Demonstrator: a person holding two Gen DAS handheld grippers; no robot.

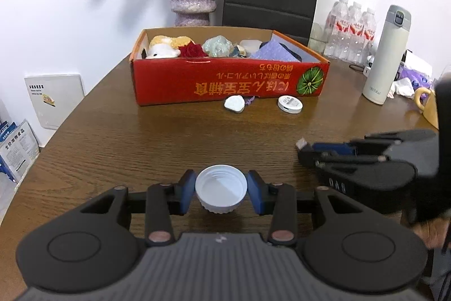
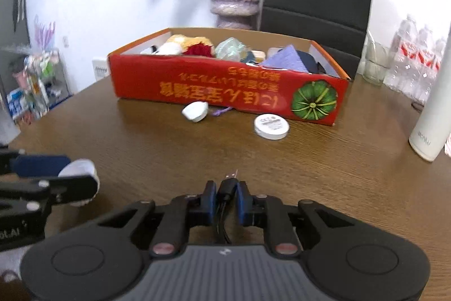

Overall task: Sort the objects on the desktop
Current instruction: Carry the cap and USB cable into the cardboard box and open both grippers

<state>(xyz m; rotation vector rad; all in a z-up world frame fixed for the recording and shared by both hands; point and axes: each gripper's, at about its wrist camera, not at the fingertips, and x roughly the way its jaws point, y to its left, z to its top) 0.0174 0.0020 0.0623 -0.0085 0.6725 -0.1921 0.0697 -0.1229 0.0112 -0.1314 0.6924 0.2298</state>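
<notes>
Wood-grain table; left hand-held gripper clamps ribbed white cap, right hand-held gripper pinches black USB plug.

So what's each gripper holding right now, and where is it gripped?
The left gripper clamps a white screw cap across its ribbed sides, open side up. The right gripper pinches a black USB cable by its plug housing.

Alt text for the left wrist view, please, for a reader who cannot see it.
The left gripper holds a white screw cap, open side up, between its blue jaws above a brown wooden table. Beyond stands a red cardboard box full of small items, with two small white objects on the table in front of it; the right gripper enters from the right.
</notes>
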